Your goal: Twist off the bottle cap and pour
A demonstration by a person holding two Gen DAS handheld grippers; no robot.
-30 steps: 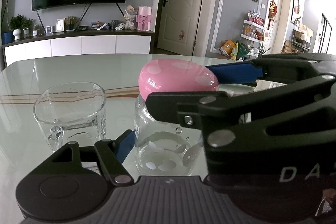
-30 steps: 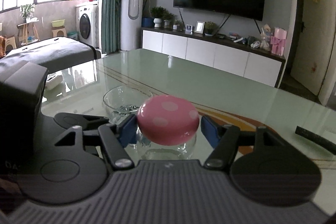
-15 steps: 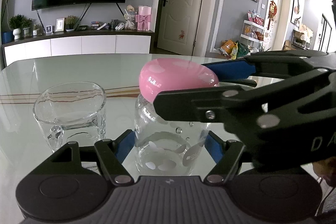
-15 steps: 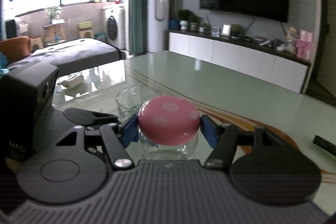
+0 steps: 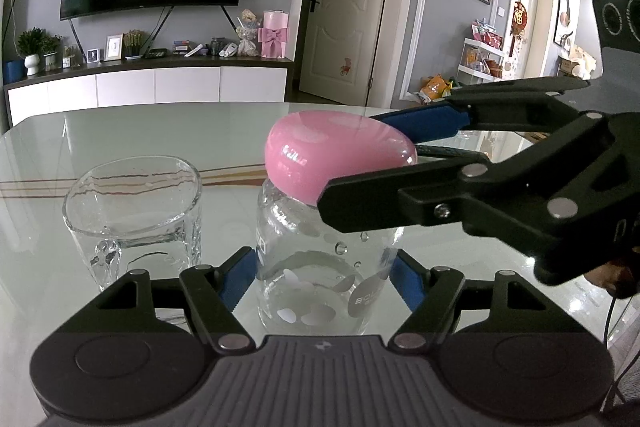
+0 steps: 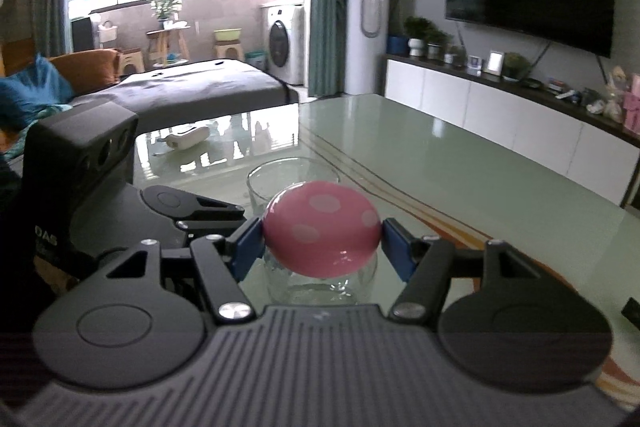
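A clear glass bottle [image 5: 320,267] with white dots stands on the glossy table, topped by a pink dotted dome cap [image 5: 340,155]. My left gripper [image 5: 326,277] is shut on the bottle's body, blue pads pressing both sides. My right gripper [image 6: 322,239] is shut on the pink cap [image 6: 320,227]; in the left wrist view it reaches in from the right. An empty clear drinking glass [image 5: 132,211] stands just left of the bottle and shows behind the cap as the glass [image 6: 280,179] in the right wrist view.
The pale green glass table [image 5: 140,135] stretches toward a white TV cabinet. A white object [image 6: 184,139] lies far on the table's left side and a dark object [image 6: 631,311] sits at the right edge.
My right gripper has swung around the cap, turning it; in the left wrist view its body moved rightward and away. The left gripper and the bottle stayed still.
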